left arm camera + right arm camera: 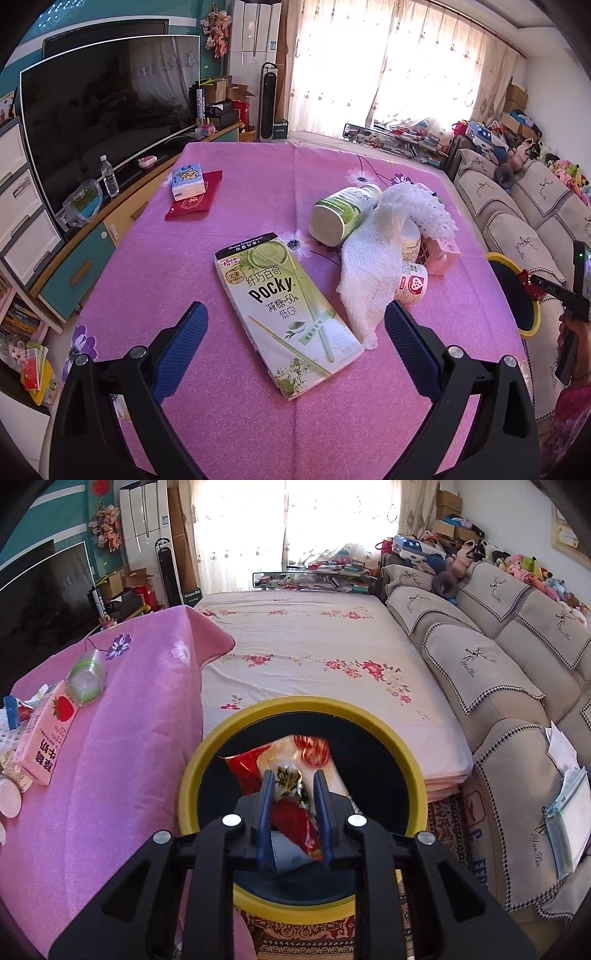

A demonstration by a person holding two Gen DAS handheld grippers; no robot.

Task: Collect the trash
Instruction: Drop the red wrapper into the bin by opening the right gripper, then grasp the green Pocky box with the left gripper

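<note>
We hold the right gripper (294,786) directly over the yellow-rimmed bin (408,766), and its blue fingers are pinched on a red snack wrapper (295,775) — the wrapper hangs inside the rim's outline, so we judge it is placed there to drop cleanly into the dark bin and not onto the rug beside it. The bin stands just beside the near right edge of the pink-covered table (258,177), which keeps the carry from table to bin short.

Our left gripper (295,325) waits above the near part of the table with its jaws wide apart and nothing between them. It looks straight down on the Pocky box (284,306), which lies flat just beyond the fingertips; we read this as lining up the next pick.

The remaining trash sits heaped to the right of the box: a green can (341,216) on its side, a white paper towel (369,266) draped over a small yogurt cup (412,286), white foam netting (421,206), and a pink strawberry milk carton (46,734). A tissue pack (188,181) on a red pouch (195,201) lies at the far left, well apart from the heap — likely not trash.
</note>
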